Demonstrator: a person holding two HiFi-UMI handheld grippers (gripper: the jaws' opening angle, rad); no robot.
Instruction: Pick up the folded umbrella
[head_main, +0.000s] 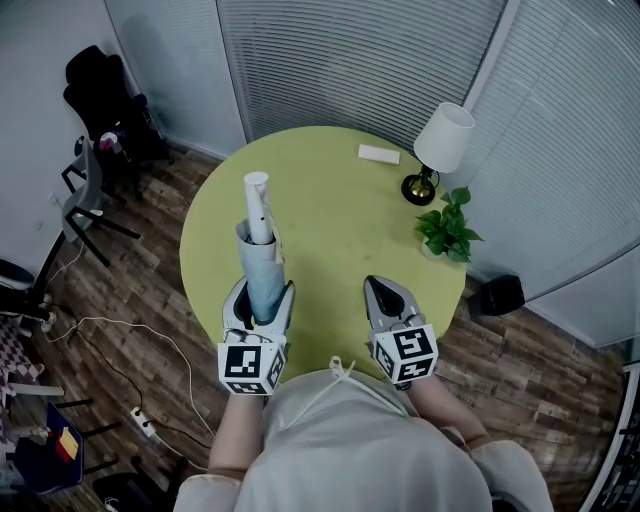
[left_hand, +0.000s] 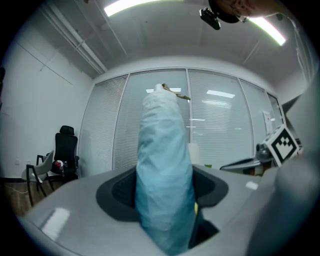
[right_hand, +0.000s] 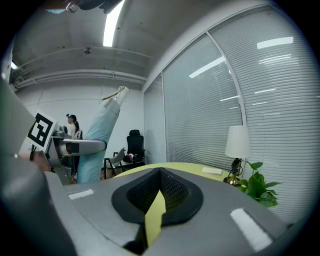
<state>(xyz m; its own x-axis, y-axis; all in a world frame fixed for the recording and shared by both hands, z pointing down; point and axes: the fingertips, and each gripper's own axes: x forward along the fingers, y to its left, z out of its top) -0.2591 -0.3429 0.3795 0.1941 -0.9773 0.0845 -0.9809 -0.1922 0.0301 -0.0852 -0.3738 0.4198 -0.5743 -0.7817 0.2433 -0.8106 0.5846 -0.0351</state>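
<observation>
The folded umbrella (head_main: 264, 262), pale blue fabric with a white handle end (head_main: 257, 200) uppermost, stands upright over the near left part of the round yellow-green table (head_main: 330, 215). My left gripper (head_main: 262, 292) is shut on its lower part; in the left gripper view the umbrella (left_hand: 162, 165) fills the gap between the jaws. My right gripper (head_main: 379, 286) hovers over the table's near edge, shut, with nothing in it; only a thin slit of table shows between its jaws (right_hand: 159, 187). From the right gripper view the umbrella (right_hand: 100, 135) leans at the left.
At the table's far right are a white-shaded lamp (head_main: 440, 145), a small potted plant (head_main: 447, 228) and a flat white box (head_main: 379, 154). A black office chair (head_main: 105, 95) and a grey chair stand at the left. Cables and a power strip (head_main: 143, 423) lie on the wooden floor.
</observation>
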